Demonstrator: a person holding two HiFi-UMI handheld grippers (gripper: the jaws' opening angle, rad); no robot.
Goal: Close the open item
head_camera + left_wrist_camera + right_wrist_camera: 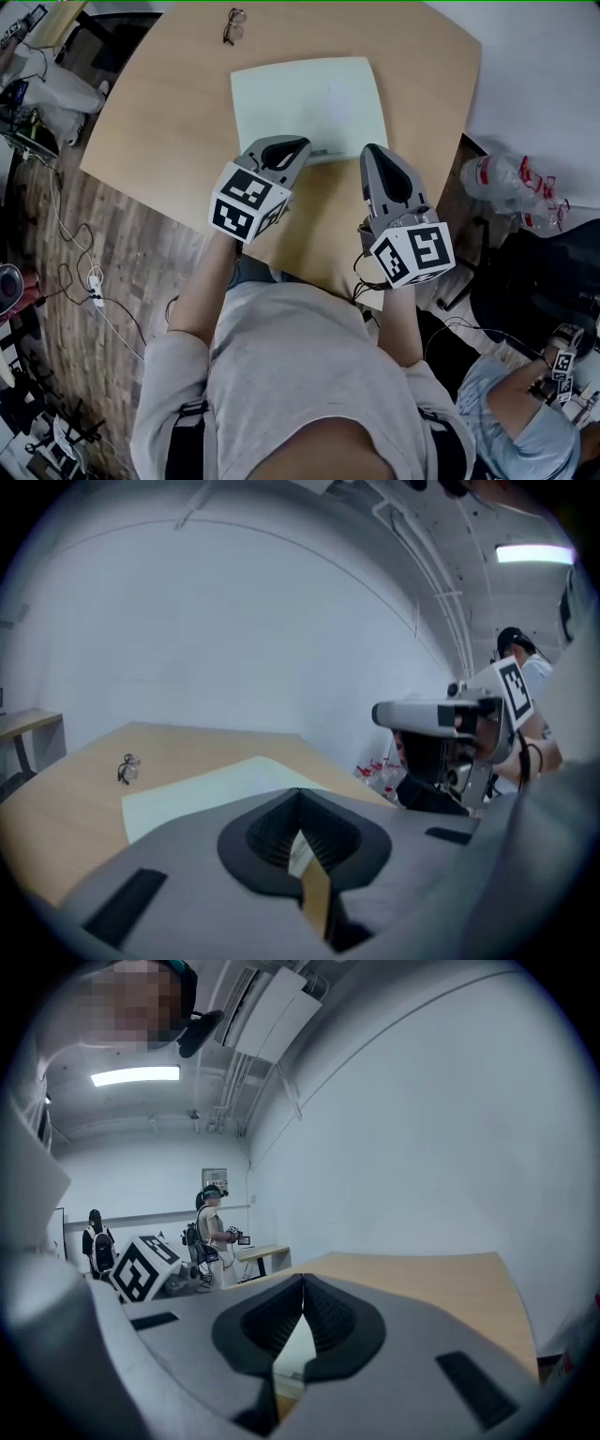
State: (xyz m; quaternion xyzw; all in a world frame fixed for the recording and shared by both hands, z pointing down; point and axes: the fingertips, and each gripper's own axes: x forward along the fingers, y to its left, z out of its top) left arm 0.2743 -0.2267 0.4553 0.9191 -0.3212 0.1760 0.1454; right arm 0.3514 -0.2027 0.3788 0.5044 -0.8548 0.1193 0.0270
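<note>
A pale folder (305, 98) lies flat on the light wooden worktop (169, 122), about in the middle and a little toward the person's side. Its cover faces up and no leaf stands raised, so it looks closed. From the head view alone, though, it could be a thin book rather than a folder.

The left gripper (298, 146) sits over the folder's near edge, towards the near left corner. Its jaws are brought together at the tips with nothing between them. In the left gripper view (300, 797), the narrow gap below the tips shows only a sliver of pale cover and wood. Whether the tips rest on the cover or hang just above it cannot be told.

The right gripper (373, 155) is just beside the folder's near right corner, over bare worktop. Its jaws are also together and empty, as the right gripper view (302, 1283) shows. The two grippers lie side by side, apart from each other, both pointing away from the person.

A pair of glasses (233, 25) rests at the far side of the worktop, well apart from the folder. On the floor to the right lie clear plastic bottles (497, 178) with red caps. Cables (80, 272) trail over the wood floor (56, 319) on the left. A second person (511, 412) sits at the lower right.
</note>
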